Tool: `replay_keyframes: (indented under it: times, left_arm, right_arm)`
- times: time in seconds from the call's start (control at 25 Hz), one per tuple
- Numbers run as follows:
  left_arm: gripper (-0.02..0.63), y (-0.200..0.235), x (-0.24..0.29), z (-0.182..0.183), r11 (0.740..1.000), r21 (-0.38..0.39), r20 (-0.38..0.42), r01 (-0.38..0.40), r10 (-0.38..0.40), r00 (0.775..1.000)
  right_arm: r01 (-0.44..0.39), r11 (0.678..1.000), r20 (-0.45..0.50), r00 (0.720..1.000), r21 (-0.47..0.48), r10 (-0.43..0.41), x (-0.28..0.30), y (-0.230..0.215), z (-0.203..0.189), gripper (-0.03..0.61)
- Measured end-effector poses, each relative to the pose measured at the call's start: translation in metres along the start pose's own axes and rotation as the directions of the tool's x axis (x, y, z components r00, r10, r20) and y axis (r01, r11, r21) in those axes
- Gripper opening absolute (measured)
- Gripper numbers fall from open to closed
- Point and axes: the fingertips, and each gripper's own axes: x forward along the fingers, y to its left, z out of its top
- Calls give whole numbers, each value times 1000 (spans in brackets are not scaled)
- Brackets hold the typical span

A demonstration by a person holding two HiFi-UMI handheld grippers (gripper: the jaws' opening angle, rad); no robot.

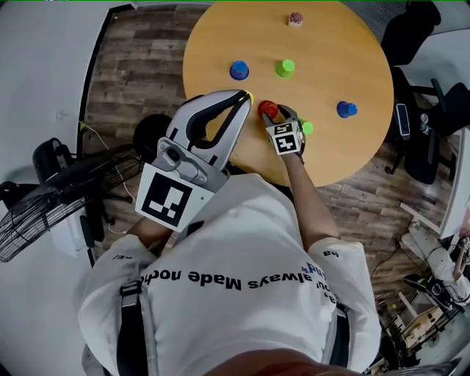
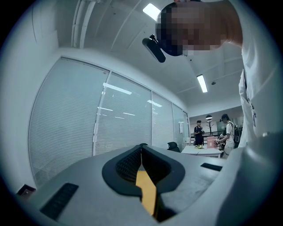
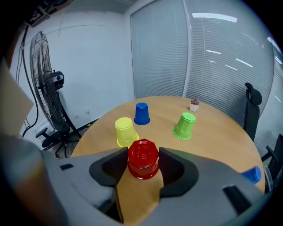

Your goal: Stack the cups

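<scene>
Between right tongs [image 3: 142, 152]: glossy octagon-topped red cup [image 3: 143, 162].

A: Head view, where's the yellow cup [image 3: 125, 130]?
B: Nearly all behind the left gripper [image 1: 244, 94]. Also the near green cup [image 1: 307, 127] is half under the right gripper [image 1: 277, 112] marker cube.
A: Right gripper view?
B: There the far-right blue cup [image 3: 252, 174] is clipped by the gripper body, and the jaws cover the red cup [image 3: 143, 159] lower sides.
A: And the pot [image 1: 295, 19]?
B: Too small, contents unclear. Same for the distant people [image 2: 199, 133].
</scene>
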Motion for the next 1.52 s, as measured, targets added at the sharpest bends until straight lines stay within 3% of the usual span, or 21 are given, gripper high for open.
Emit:
replay_keyframes:
  times: [0.72, 1.52]
  left_arm:
    - [29, 13, -2, -3, 1000, -7, -11, -19, 19, 1000]
    - [28, 15, 0, 0, 1000, -9, 0, 3, -3, 1000]
  right_arm:
    - [-10, 999, 1, 1000, -37, 10, 26, 3, 13, 229]
    - [-5, 1000, 21, 1000, 9, 4, 16, 4, 16, 247]
